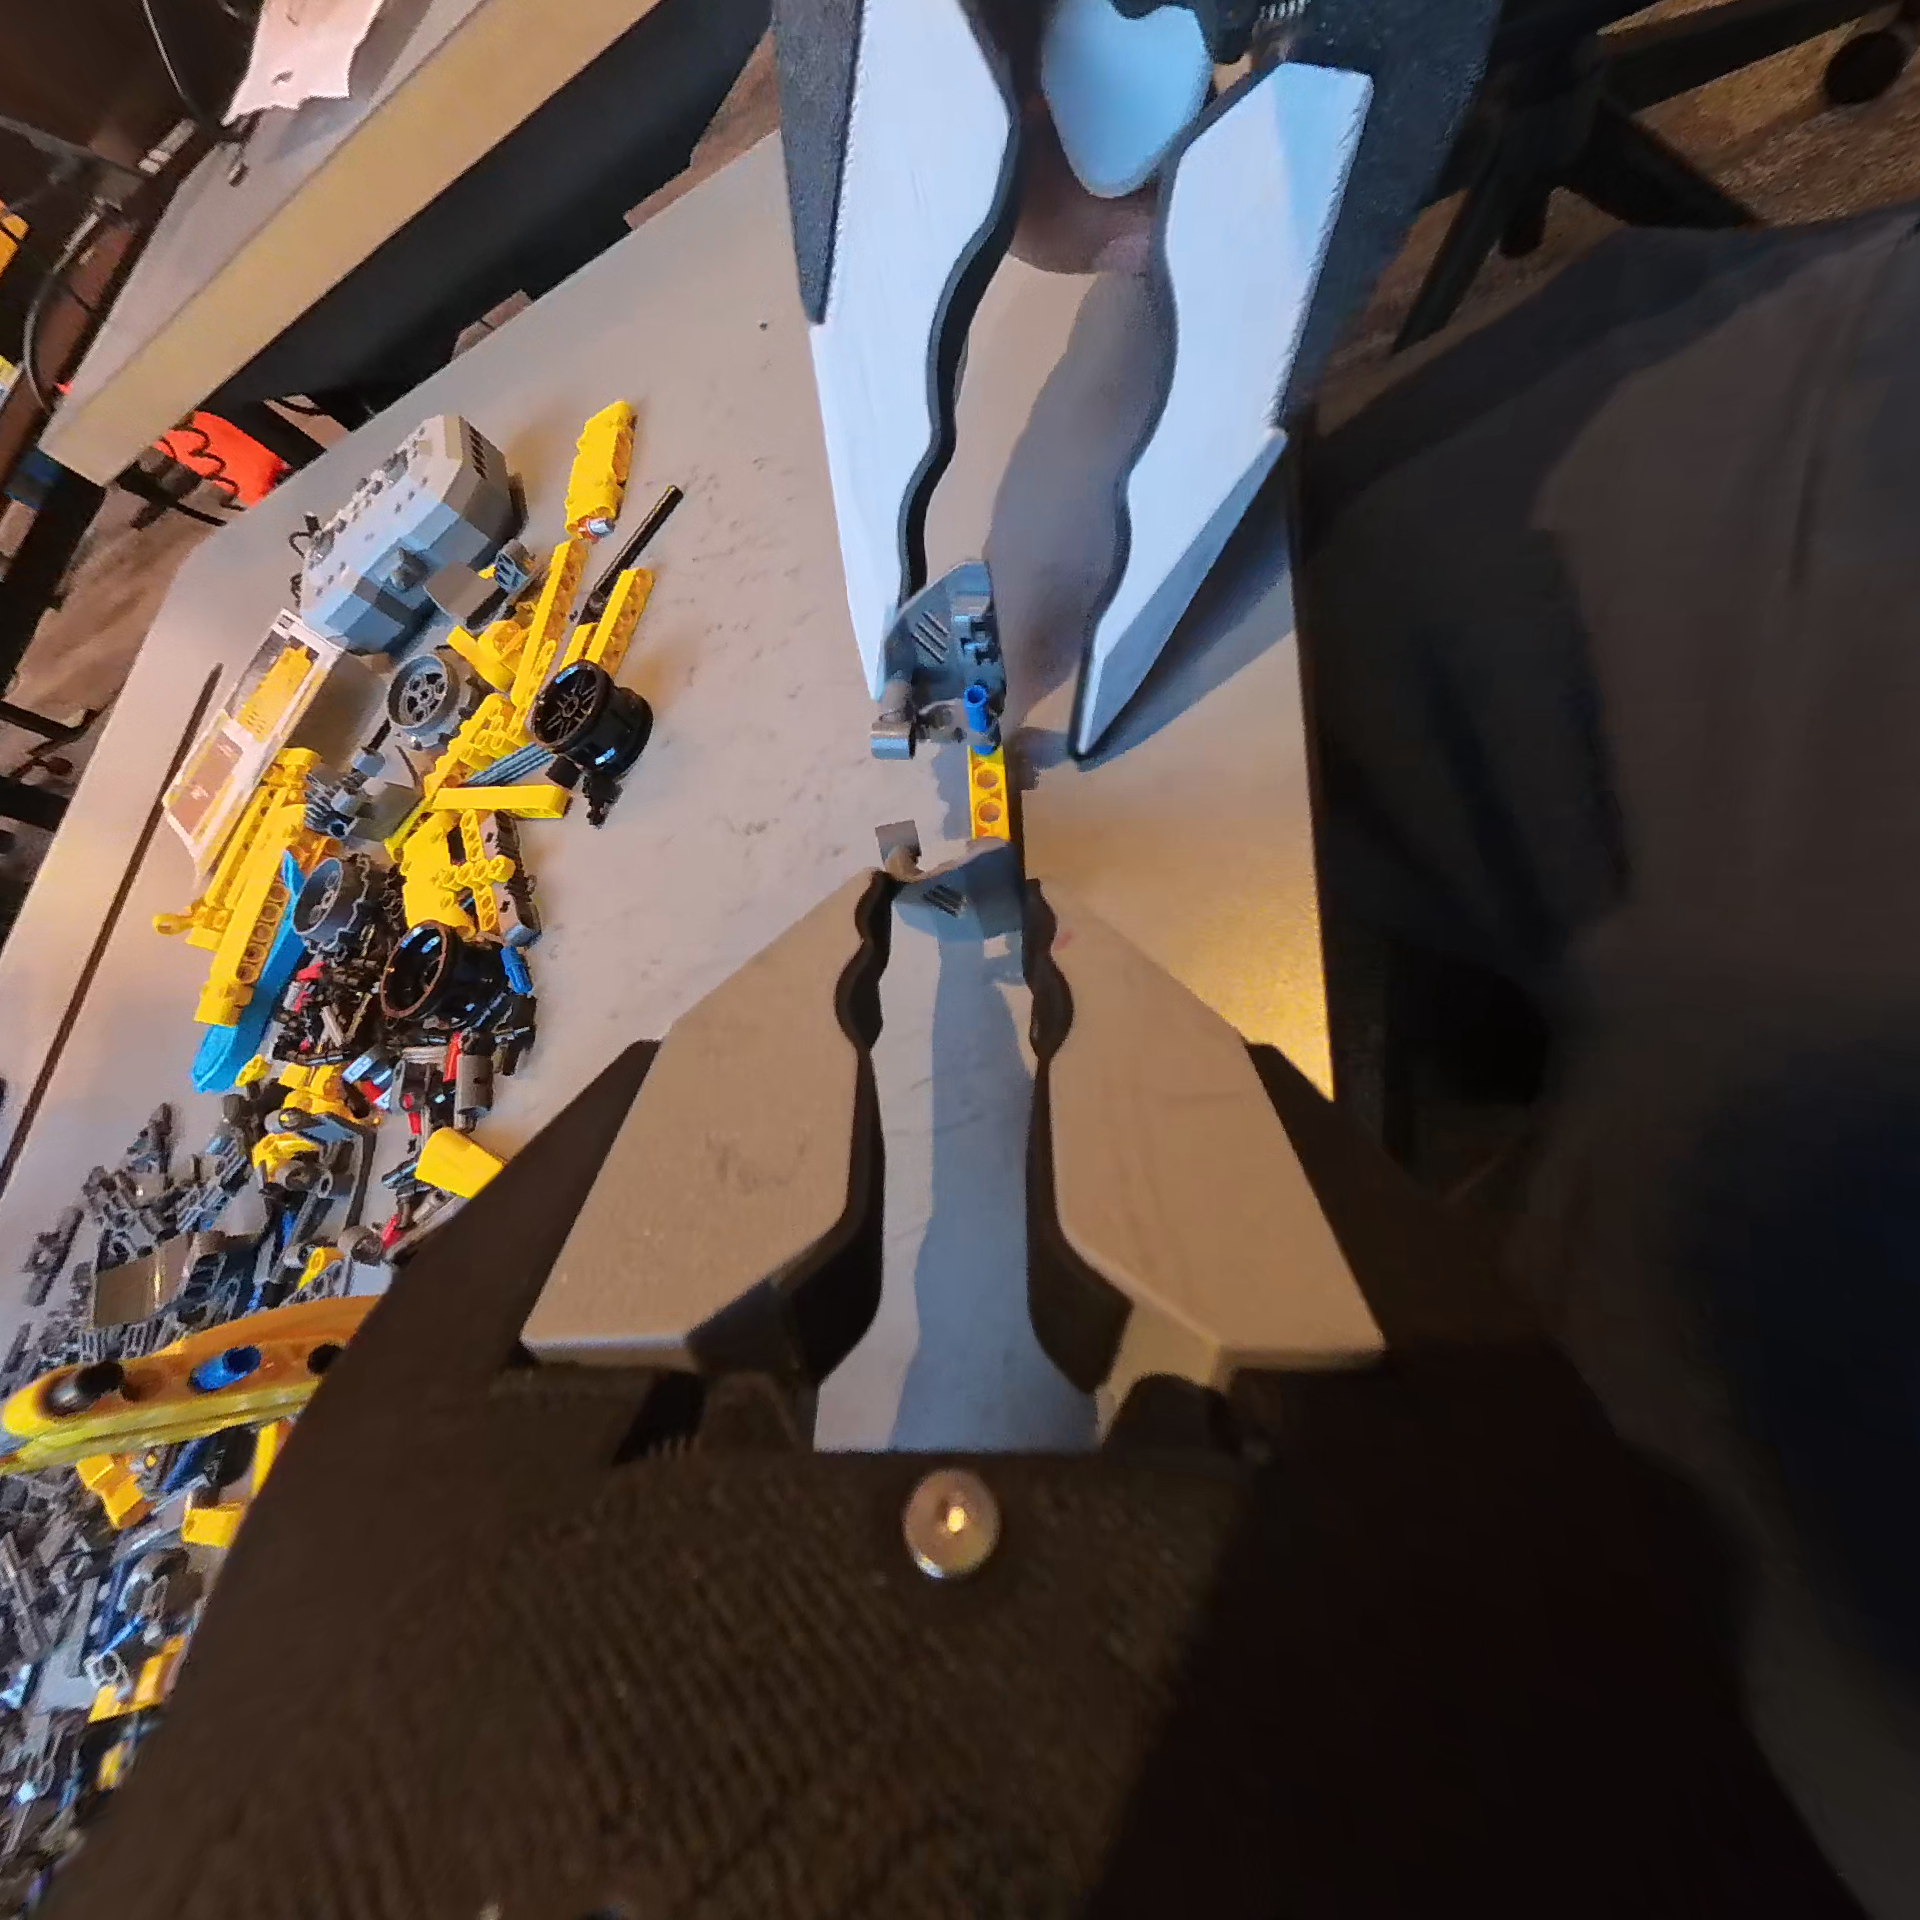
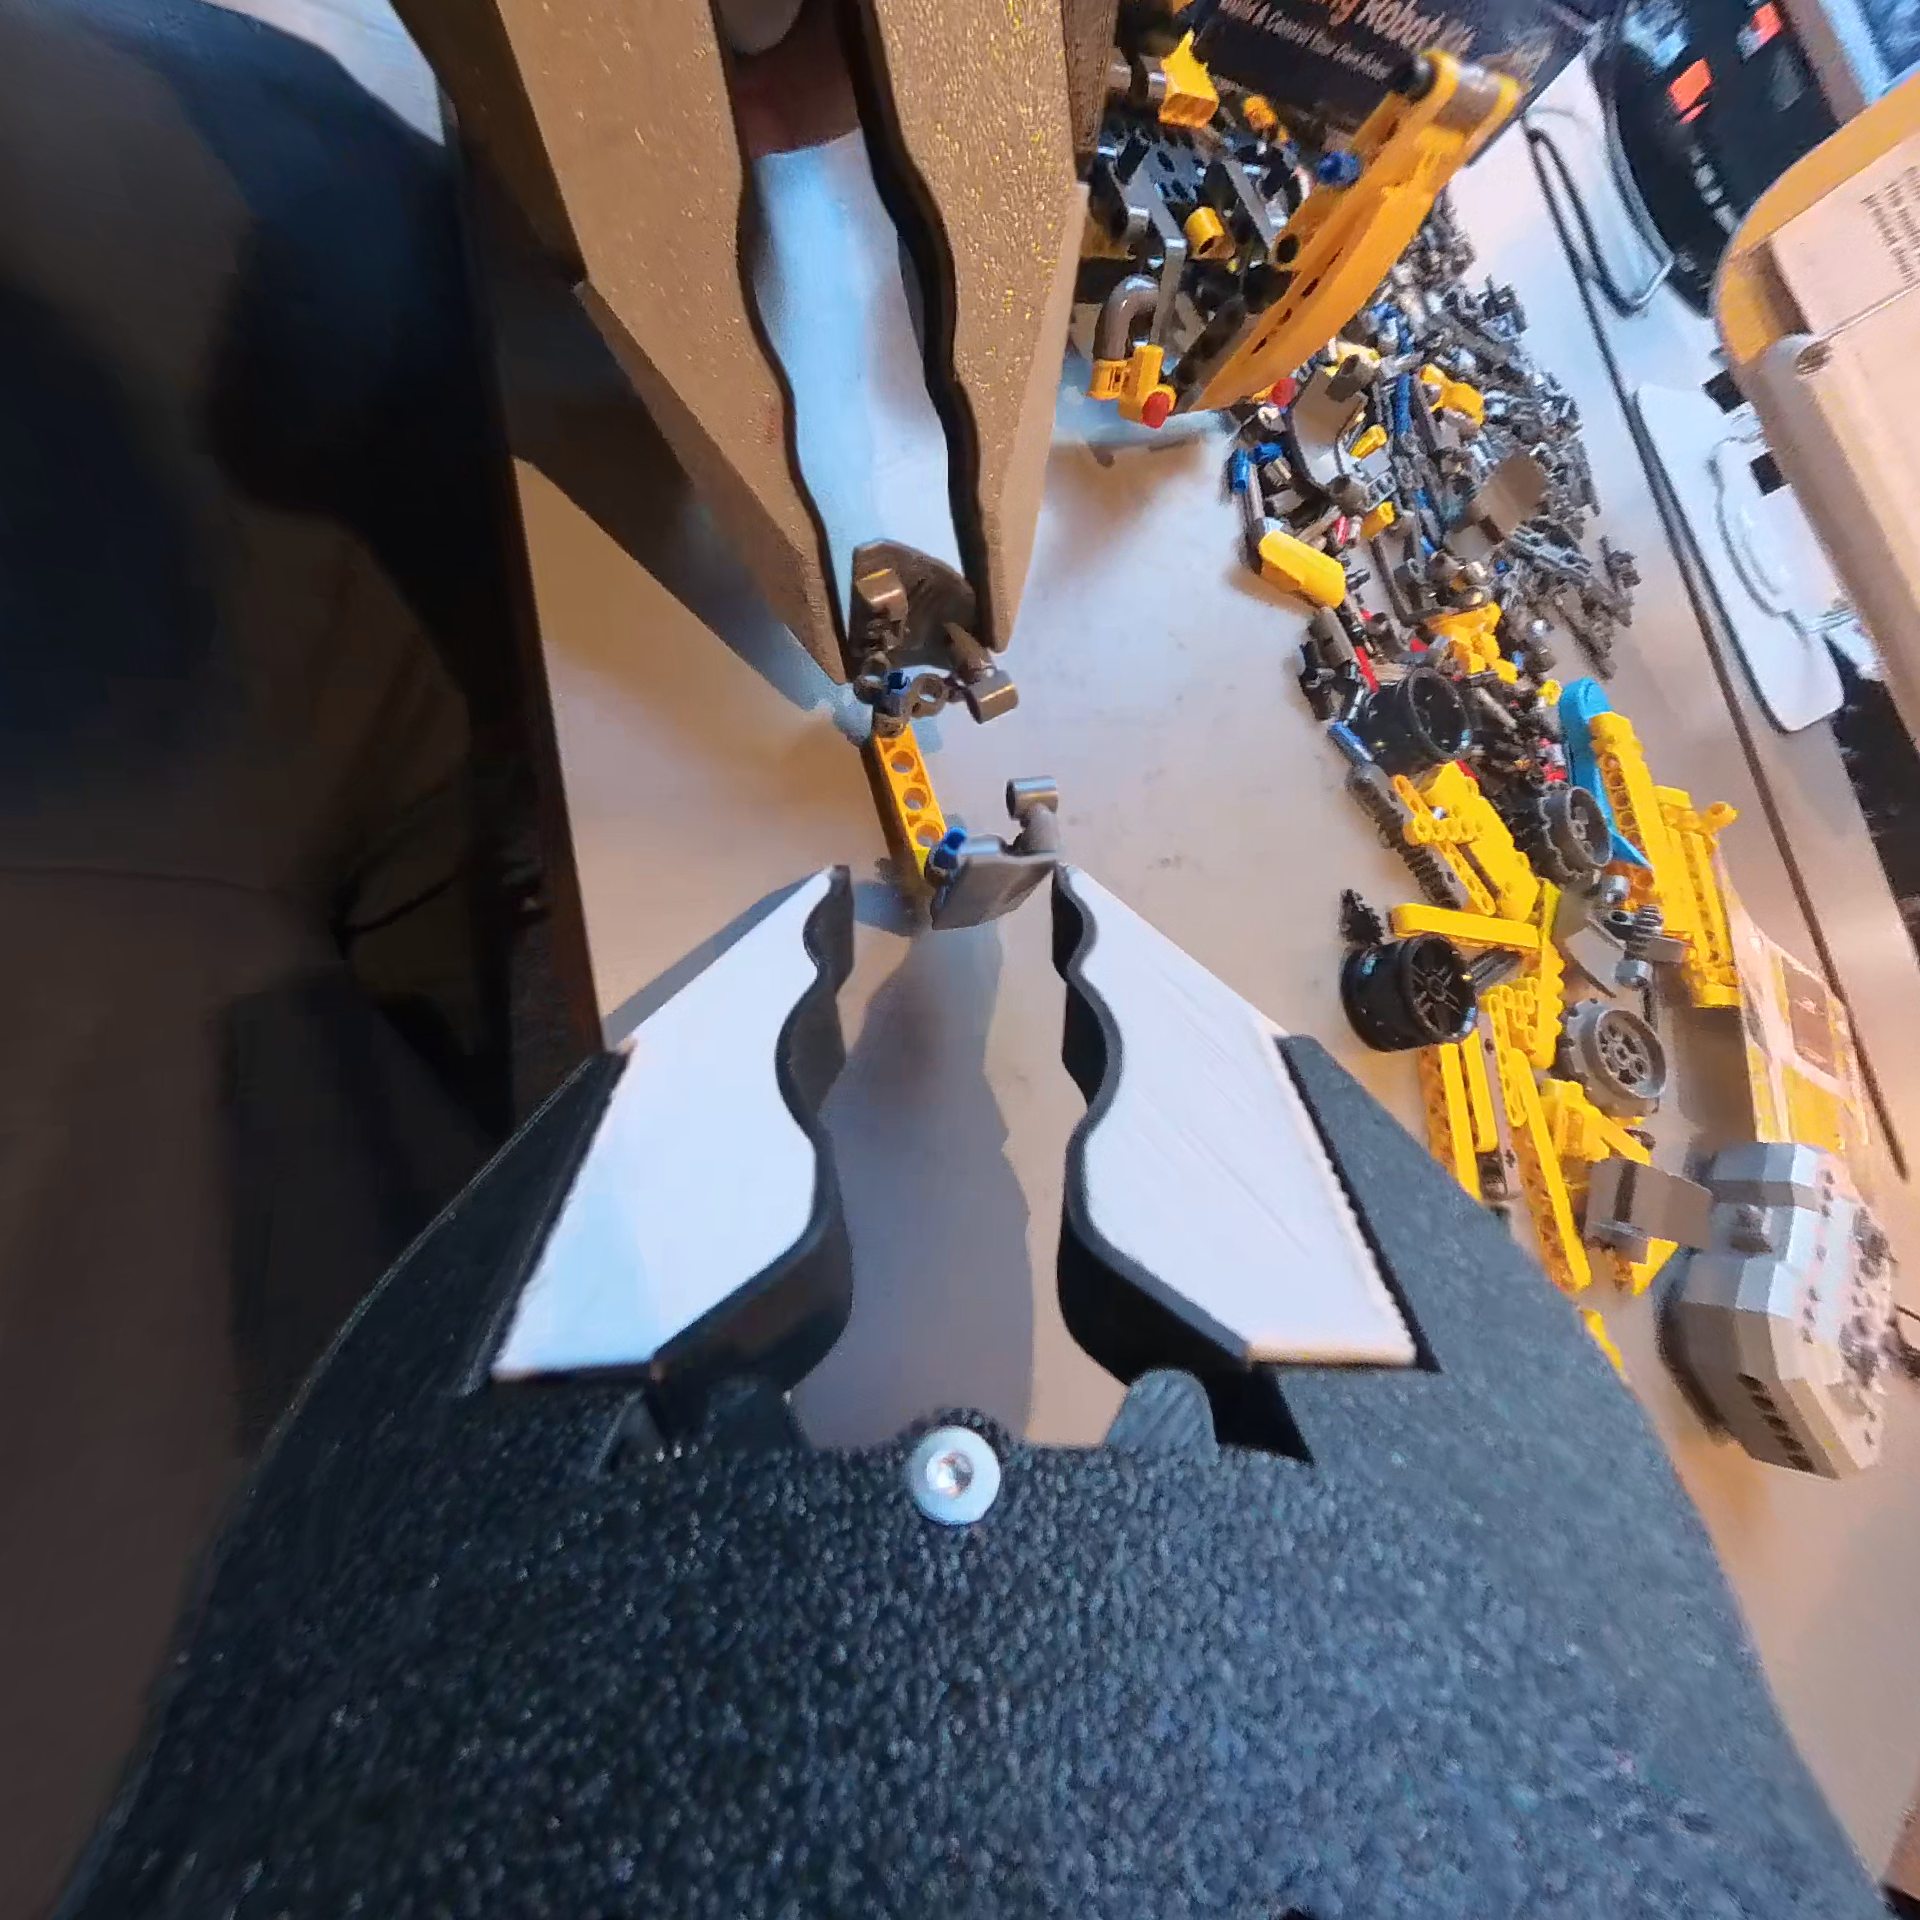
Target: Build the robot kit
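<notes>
Right wrist view alone shows a box (image 2: pixel 1351 52).

Between the two tongs: one yellow holed plastic beam (image 1: pixel 988 795) and two grey curved plastic panels (image 1: pixel 951 623) (image 1: pixel 961 888). Beside them: two black plastic wheels (image 1: pixel 590 717) (image 1: pixel 442 971) and two grey ones (image 1: pixel 423 698) (image 1: pixel 330 899).

A yellow curved beam (image 1: pixel 156 1382) ran off the left wrist view's edge; the dark small parts (image 1: pixel 114 1236) beside it were too blurred to identify. Fingertips hid one grey panel's (image 1: pixel 951 904) grip.
</notes>
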`<state>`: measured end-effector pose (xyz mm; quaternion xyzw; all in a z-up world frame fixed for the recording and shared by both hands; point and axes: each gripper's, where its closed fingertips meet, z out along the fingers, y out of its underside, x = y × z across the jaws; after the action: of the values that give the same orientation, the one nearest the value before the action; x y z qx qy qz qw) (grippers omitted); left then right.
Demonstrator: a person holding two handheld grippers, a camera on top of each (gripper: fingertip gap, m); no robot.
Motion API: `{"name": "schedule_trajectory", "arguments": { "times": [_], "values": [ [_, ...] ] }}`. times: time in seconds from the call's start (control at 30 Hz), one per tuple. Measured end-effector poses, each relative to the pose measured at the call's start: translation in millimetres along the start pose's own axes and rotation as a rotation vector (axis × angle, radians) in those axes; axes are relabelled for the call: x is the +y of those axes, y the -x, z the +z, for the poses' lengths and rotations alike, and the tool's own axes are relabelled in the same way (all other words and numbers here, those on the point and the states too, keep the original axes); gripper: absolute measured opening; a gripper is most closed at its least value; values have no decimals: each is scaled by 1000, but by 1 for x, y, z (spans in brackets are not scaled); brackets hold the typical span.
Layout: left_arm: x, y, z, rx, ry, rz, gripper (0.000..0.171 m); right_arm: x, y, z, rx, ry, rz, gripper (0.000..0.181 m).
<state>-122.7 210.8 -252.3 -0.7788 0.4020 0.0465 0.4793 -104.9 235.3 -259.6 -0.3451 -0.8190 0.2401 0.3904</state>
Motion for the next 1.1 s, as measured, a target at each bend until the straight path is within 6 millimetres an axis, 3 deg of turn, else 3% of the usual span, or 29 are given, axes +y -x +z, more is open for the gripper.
{"name": "schedule_trajectory", "arguments": {
  "times": [0.17,0.37,0.6,0.77,1.0,1.1],
  "values": [
    [2,1,0,6,12,-16,23,-4,-1,-3,10,0,58,45],
    [14,5,5,54,103,-216,21,-3,-18,-2,53,13,209,53],
    [16,11,5,-141,118,50,21,-7,-4,-4,32,-3,339,58],
    [25,24,2,-299,173,228,21,-3,-11,-1,85,24,386,57],
    [28,24,-4,-373,203,529,19,-3,-7,9,22,54,421,57],
    [32,26,-11,-392,224,523,23,-4,0,13,-12,72,403,58]
  ]
}}
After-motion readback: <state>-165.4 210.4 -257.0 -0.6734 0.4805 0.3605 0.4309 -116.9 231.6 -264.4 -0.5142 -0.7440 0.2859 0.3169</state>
